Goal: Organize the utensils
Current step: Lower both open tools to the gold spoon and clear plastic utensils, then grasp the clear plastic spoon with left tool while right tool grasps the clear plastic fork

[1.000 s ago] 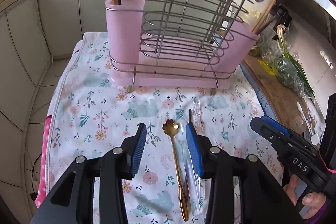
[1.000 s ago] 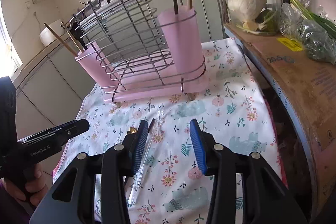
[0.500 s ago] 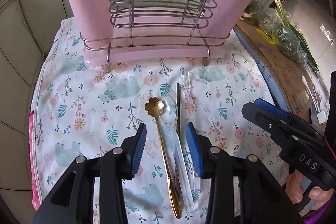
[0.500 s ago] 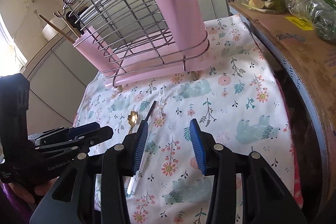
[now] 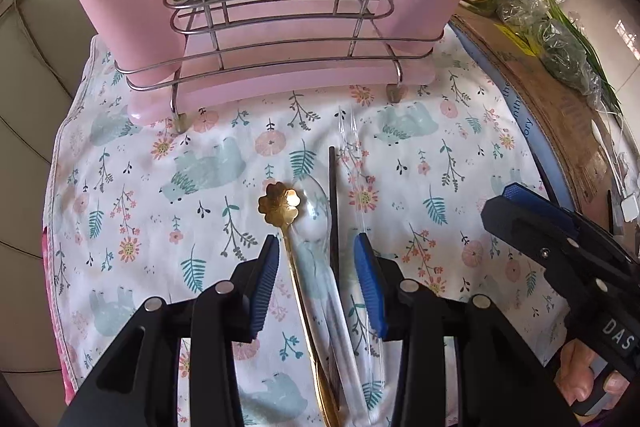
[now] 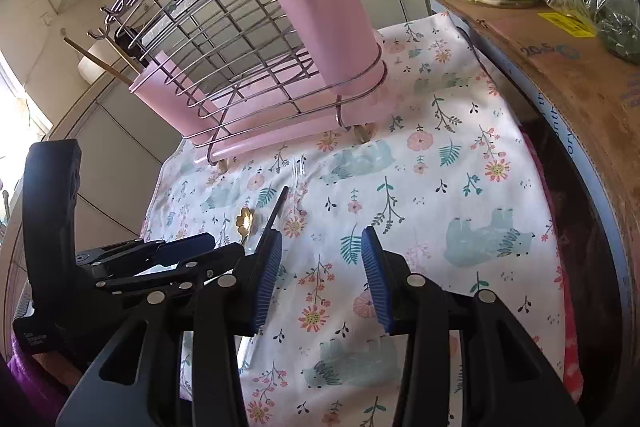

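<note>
1. Lying in a tight row on the cloth (image 5: 132,187), in front of the rack (image 5: 276,27), are four utensils; left to right in the left wrist view they are a gold spoon (image 5: 280,205), a clear spoon (image 5: 316,215), a black stick (image 5: 333,211) and a clear fork (image 5: 348,139).
2. The left gripper (image 5: 316,283) hangs over their handles with its jaws apart and nothing pinched; the whole row sits in the gap.
3. The right gripper (image 6: 320,279) hovers over bare cloth to the right of the row, jaws apart and empty.
4. Handling, as a guess: all four look light, thin and stiff. The gold spoon looks metal and slick, and its flat handle lies low on the cloth, so the pads may skid off. The clear pieces look like plastic, hard to see, and could flex or snap under a hard squeeze.
5. Hold: take one handle at mid-length, crosswise. They touch or nearly touch, so closing here could catch several at once.
6. Against a second ago: the left gripper has come down and forward with a steeper tilt, so the rack fills the top of its view and the row has slid between its fingers. Both jaw gaps look unchanged. The right gripper has barely moved.
</note>
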`<state>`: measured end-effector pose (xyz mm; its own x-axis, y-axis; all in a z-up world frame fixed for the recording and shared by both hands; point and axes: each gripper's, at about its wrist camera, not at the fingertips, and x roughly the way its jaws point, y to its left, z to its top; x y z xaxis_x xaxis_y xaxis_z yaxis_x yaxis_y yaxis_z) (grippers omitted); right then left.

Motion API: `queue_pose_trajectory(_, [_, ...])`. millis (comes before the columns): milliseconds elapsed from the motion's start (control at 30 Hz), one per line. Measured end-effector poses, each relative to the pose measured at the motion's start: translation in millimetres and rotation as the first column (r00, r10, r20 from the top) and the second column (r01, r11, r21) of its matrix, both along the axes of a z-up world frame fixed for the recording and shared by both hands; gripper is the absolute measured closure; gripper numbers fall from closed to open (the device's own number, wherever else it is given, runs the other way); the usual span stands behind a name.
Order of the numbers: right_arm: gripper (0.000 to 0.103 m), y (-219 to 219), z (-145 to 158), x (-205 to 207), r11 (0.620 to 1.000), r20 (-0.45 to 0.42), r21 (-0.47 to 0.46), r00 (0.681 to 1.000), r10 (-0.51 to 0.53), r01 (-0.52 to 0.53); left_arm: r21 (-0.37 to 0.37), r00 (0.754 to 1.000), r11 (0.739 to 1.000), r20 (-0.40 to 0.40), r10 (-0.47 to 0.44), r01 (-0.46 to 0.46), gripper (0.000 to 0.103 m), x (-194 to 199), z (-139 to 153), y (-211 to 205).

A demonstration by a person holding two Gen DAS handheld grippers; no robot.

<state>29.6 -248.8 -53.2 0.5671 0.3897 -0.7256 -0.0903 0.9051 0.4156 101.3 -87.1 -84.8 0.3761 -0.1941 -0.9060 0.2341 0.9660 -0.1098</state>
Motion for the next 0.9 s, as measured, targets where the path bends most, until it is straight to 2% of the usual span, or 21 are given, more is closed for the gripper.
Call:
queue_pose_trajectory(133, [0.061, -4, -1, 1, 1.0, -0.004, 0.006, 1.0, -0.012, 0.012, -0.001, 1.0, 1.0, -0.029, 0.005, -0.005, 0.065, 11, -8, 1])
queue_pose_trajectory(233, [0.061, -4, -4, 3, 1.0, -0.017, 0.012, 1.0, -0.015, 0.015, -0.014, 0.999, 1.0, -0.044, 0.026, -0.027, 0.073, 18, -13, 7])
queue_pose_trajectory(267, [0.061, -4, -5, 4, 1.0, -0.021, 0.011, 1.0, -0.014, 0.015, -0.035, 0.998, 0.999, -0.051, 0.031, -0.033, 0.078, 19, -14, 10])
queue_pose_trajectory(300, [0.061, -4, -5, 4, 1.0, -0.023, 0.01, 1.0, -0.013, 0.014, -0.061, 0.998, 0.998, -0.059, 0.032, -0.036, 0.09, 20, -15, 13])
queue_pose_trajectory(400, [0.061, -3, -5, 6, 1.0, -0.024, 0.006, 1.0, -0.013, 0.013, -0.084, 0.998, 0.995, -0.046, 0.04, -0.044, 0.1, 21, -12, 18])
queue_pose_trajectory(633, [0.061, 2, -12, 8, 0.999, -0.055, 0.038, 0.998, 0.006, -0.004, -0.187, 0.995, 0.977, -0.025, 0.097, -0.1, 0.101, 17, 6, 44])
queue_pose_trajectory(767, [0.061, 4, -20, 17, 0.989, -0.107, 0.148, 0.993, 0.045, -0.029, -0.263, 0.994, 0.96, 0.022, 0.108, -0.099, 0.101, 6, 20, 61])
queue_pose_trajectory(900, [0.072, 7, -33, 34, 0.967, -0.183, 0.253, 0.98, 0.081, -0.033, -0.301, 0.988, 0.951, 0.109, 0.108, -0.071, 0.101, -9, 40, 78])
